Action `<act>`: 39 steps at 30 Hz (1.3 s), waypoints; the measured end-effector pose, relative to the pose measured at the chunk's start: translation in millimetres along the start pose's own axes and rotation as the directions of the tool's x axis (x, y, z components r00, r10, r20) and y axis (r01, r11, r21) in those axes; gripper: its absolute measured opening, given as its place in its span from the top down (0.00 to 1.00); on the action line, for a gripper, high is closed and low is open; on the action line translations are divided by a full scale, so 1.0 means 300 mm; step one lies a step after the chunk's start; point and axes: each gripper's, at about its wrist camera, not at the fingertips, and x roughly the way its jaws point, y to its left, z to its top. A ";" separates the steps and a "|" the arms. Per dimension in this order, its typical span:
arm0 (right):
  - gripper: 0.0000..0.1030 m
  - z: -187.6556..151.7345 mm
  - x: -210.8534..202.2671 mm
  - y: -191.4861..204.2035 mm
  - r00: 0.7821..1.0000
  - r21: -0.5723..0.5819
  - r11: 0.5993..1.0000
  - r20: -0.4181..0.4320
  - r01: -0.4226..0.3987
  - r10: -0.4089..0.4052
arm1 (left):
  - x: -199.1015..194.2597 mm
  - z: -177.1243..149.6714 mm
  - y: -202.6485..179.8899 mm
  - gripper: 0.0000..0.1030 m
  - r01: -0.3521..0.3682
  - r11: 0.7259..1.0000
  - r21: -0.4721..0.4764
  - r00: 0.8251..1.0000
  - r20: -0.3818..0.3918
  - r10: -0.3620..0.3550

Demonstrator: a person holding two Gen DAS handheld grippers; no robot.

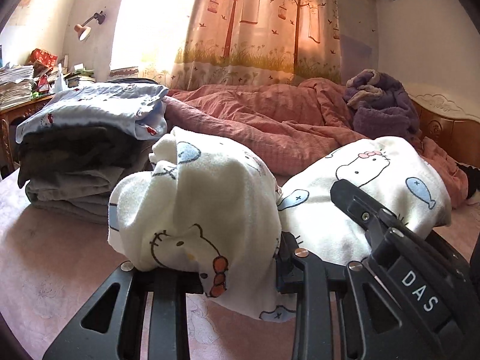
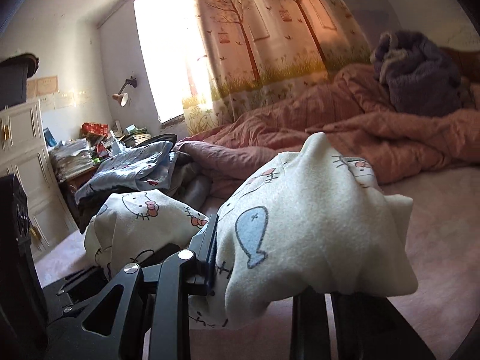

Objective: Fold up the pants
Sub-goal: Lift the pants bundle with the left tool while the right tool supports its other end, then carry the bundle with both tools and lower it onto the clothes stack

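The white pants (image 1: pixel 204 204) with cat and blue fish prints are held up between both grippers above the pink bed sheet. My left gripper (image 1: pixel 240 258) is shut on one bunched end; the cloth drapes over its fingers and hides the tips. My right gripper (image 2: pixel 255 258) is shut on the other end (image 2: pixel 303 219), also draped over its fingers. In the left wrist view the right gripper's black body (image 1: pixel 399 240) lies against the pants at the right.
A stack of folded clothes (image 1: pixel 87 150) sits on the bed at the left, light blue on top. A rumpled pink quilt (image 1: pixel 270 126) and a purple blanket (image 1: pixel 384 105) lie behind. A cluttered desk (image 1: pixel 21 90) stands far left, a white cabinet (image 2: pixel 27 162) too.
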 end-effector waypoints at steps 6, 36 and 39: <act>0.73 0.018 -0.037 0.005 0.999 -0.009 0.999 -0.008 -0.045 0.045 | -0.056 0.016 0.030 0.72 0.021 1.000 -0.015 0.999 0.046 -0.020; 0.77 0.194 -0.110 0.267 0.972 -0.176 0.960 0.051 -0.218 0.230 | -0.304 0.192 0.205 0.73 -0.021 0.993 0.118 0.977 0.211 -0.004; 0.77 0.221 -0.043 0.339 0.963 -0.201 0.946 0.044 -0.253 0.267 | -0.303 0.242 0.272 0.73 -0.059 0.986 0.153 0.974 0.225 0.023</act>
